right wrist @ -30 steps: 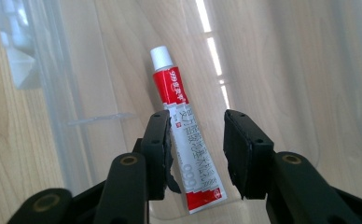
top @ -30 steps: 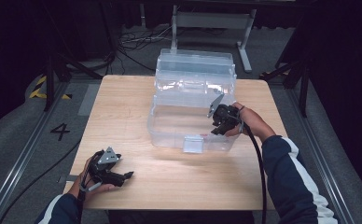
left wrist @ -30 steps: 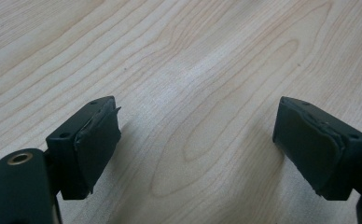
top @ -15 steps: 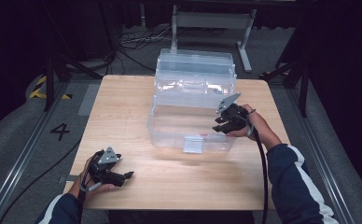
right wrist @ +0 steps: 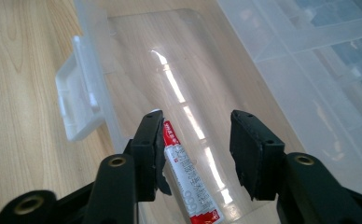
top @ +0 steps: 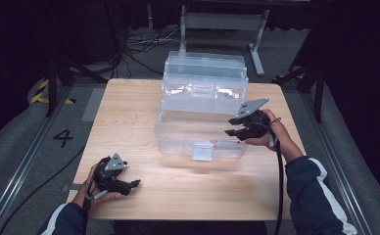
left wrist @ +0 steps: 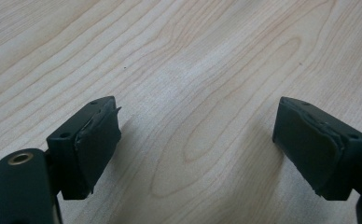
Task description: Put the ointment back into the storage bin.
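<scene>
A clear plastic box (top: 200, 128) with its lid (top: 205, 73) thrown back stands near the middle of the wooden surface (top: 129, 112), toward its far edge, and a red-and-white tube (right wrist: 188, 179) is seen lying flat on the box floor, against the front wall close to the latch tab (right wrist: 79, 93). The right gripper (top: 237, 126) is held over the right end of the box; its jaws have just been opening and are now about half spread, with nothing pressed between the pads, the tube lying below and beyond the left jaw in the right gripper view. The step in hand is judged to be the release of the tube into the box and the withdrawal of the gripper. It is best done by lifting straight up until the jaws are above the box rim, so that neither the wall nor the tube is clipped and dragged along; only then should the hand be carried toward the right edge of the surface. The left gripper (top: 129, 186) is rested near the front-left corner, its jaws spread wide over bare wood and empty, well apart from the box; it may be brought in to steady the box should the lid need lowering.
</scene>
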### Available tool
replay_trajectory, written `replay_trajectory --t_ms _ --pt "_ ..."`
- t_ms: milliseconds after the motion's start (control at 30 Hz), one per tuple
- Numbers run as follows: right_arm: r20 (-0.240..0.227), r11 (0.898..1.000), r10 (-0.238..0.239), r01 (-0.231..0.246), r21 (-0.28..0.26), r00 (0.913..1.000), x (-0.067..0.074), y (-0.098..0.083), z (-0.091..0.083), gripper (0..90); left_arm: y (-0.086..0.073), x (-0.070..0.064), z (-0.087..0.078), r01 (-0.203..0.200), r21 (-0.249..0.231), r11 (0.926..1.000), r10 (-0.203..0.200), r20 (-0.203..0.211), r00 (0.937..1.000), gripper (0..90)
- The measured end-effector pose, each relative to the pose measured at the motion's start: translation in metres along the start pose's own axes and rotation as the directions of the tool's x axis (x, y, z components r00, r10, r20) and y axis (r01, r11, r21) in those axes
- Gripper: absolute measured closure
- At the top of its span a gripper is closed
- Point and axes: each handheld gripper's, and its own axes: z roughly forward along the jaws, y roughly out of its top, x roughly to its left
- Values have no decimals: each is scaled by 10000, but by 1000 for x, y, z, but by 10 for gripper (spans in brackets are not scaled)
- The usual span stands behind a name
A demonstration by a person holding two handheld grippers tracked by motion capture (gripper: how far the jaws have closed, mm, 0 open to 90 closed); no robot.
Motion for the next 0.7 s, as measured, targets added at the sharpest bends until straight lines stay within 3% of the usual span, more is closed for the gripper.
replay_trajectory --t_ms 300,500,700 --pt "821 9945 235 -150 -1034 9963 -7 6 -21 511 3 0 0 -18 228 9997 18 12 10000 154" --pt "1325 9937 297 -149 -1114 9907 -14 13 -31 501 16 0 4 -206 484 9986 211 -87 9997 187" --pt "1837 9945 207 -13 -1049 9828 -23 25 -39 489 34 2 -1 -349 165 9993 351 -121 9993 196"
